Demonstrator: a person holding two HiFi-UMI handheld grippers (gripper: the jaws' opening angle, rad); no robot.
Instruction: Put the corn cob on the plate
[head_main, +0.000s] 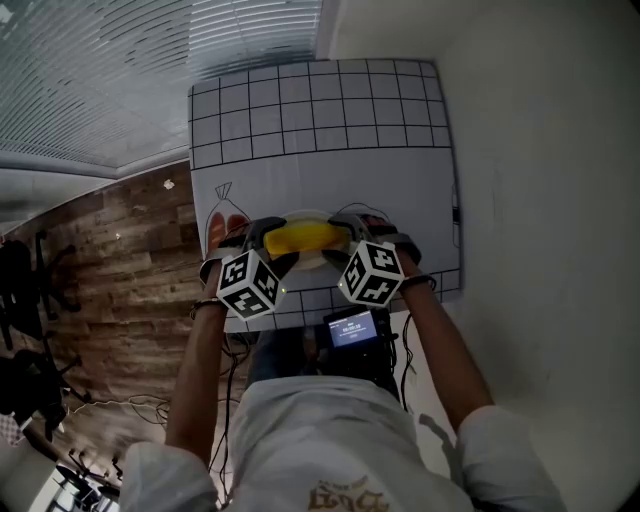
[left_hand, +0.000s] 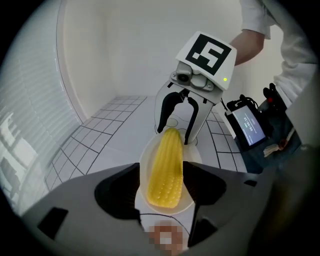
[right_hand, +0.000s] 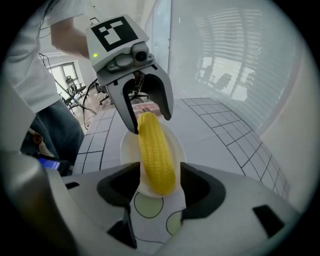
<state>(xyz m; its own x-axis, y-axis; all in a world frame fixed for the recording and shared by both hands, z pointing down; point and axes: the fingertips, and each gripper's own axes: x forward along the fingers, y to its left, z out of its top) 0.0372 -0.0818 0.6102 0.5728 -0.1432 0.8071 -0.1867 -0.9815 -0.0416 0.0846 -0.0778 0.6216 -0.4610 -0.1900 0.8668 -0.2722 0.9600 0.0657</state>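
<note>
My arms: left forearm (head_main: 200, 370) and right forearm (head_main: 445, 350) reach out from my white shirt (head_main: 340, 440), one towards each end of the cob.
Screen: a small lit screen (head_main: 352, 328) sits between my wrists, right at the near edge of the mat.
Left gripper (left_hand: 161, 186): tilted steeply down, and my fingers stand wide, straddling one end of the corn cob (left_hand: 166, 165). One pad looks just against it, while a strip of plate shows past the other. I'm not squeezing.
Right gripper (right_hand: 159, 184): same story from the opposite end. My fingers are spread wide around the cob's tip, a sliver of white shows on one side, and there is no grip here either.
Corn cob: down and lying flat on the plate (left_hand: 144, 167), running nearly rim to rim, with my two grippers facing each other along it.
Plate: small, white and oval-looking, resting on the mat near its front edge.
Mat (head_main: 320, 110): white with a dark grid stretching away behind the plate. Two pale green circles (right_hand: 148, 205) are printed just beside the plate on my right gripper's side.
Floor (head_main: 120, 260): wood planks, off to my left beyond the table.
</note>
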